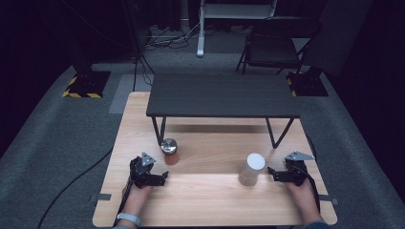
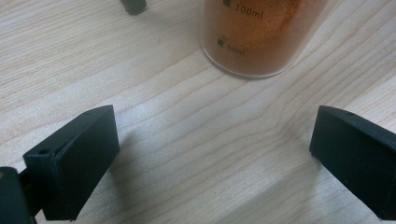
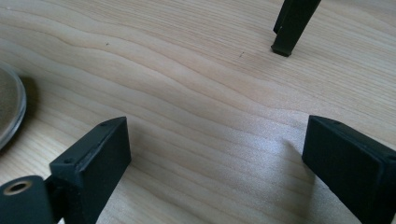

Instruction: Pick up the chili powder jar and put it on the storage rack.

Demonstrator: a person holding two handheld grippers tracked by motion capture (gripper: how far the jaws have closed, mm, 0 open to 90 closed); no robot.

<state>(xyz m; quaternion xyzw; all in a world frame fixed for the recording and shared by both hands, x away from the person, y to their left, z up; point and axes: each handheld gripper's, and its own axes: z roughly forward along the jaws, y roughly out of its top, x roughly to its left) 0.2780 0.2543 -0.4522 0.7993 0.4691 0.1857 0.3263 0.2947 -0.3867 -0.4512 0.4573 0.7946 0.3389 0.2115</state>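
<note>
A small clear jar of orange-brown powder with a silver lid [image 1: 169,150] stands on the wooden table [image 1: 205,205] by a leg of the black riser shelf. In the left gripper view that jar [image 2: 259,37] shows printed volume marks and stands just beyond the jaws. My left gripper [image 1: 162,180] rests on the table below it, open and empty [image 2: 212,154]. A taller pale jar with a white lid [image 1: 252,169] stands right of centre; its base edge [image 3: 9,109] is at the left of the right gripper view. My right gripper [image 1: 273,172] lies just right of it, open and empty [image 3: 217,158].
A low black shelf on thin legs [image 1: 222,95] spans the table's far half; one leg foot [image 3: 287,35] stands ahead of the right gripper, another foot [image 2: 133,5] ahead of the left. A black chair [image 1: 274,45] and cables lie on the grey carpet beyond.
</note>
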